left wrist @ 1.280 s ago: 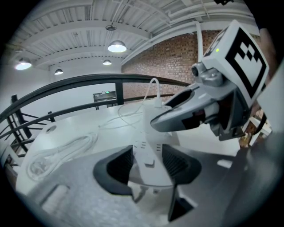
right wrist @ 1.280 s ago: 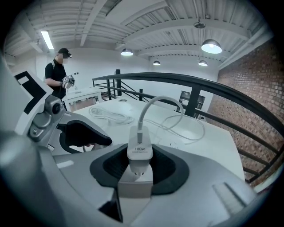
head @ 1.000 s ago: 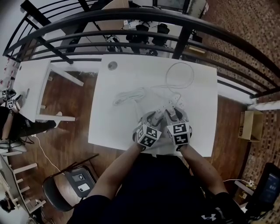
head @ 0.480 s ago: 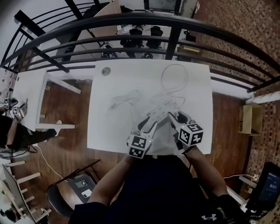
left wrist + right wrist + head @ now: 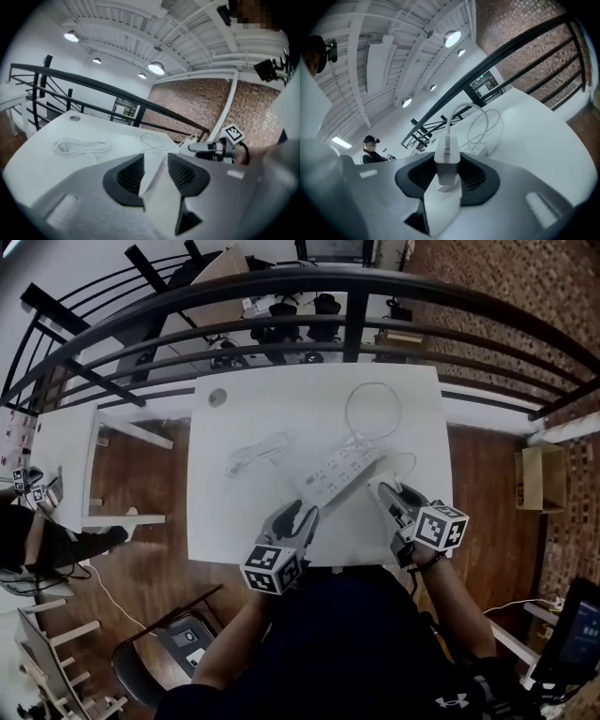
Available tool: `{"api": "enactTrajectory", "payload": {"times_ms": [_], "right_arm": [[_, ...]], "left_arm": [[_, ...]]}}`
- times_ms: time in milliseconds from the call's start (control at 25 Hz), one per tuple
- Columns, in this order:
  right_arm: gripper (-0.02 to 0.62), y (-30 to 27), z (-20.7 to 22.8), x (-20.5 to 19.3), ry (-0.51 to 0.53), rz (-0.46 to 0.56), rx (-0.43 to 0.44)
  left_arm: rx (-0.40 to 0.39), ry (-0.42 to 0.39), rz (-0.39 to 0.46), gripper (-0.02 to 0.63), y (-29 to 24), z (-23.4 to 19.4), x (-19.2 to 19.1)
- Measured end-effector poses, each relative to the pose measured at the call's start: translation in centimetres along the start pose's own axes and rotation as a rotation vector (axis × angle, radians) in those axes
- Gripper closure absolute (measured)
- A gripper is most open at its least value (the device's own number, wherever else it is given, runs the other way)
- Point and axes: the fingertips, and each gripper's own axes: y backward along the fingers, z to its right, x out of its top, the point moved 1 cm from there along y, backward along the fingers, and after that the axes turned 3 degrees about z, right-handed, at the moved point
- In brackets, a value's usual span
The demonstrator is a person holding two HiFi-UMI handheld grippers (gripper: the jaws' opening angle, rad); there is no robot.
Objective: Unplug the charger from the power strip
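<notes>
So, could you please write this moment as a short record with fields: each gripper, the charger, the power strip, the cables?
left gripper: open; jaws have just been closing partway, nothing between them
right gripper: shut on the charger
charger: white, out of the power strip, held apart from it
power strip: white, lies slantwise on the table
charger cable: loops on the table beyond the strip
coiled cable: lies left of the strip
task state: charger unplugged

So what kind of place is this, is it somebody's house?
Probably not: it looks like a loft workspace. A black metal railing runs behind the white table, one wall is bare brick, and lamps hang from a high ceiling.
</notes>
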Motion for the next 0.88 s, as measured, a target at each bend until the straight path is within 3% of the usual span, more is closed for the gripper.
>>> {"api": "enactTrajectory", "payload": {"times_ms": [160,440,880], "right_arm": [[0.453,1.4,0.5,0.1,-0.109,0.018,0.026],[0.453,2.9,3.4,-1.9,-0.293,-0.02,0.011],[0.453,3.2,7.9,-5.3,-0.295,-0.109,-0.06]], "left_arm": [[-0.009,0.095,-0.022,0.446,0.5,0.8,-0.1],[-0.012,0.087,-0.039,0.446,-0.2,2.1,0.0],[0.003,0.085,-0.055,0.446,-0.6,3.1,-0.7]]}}
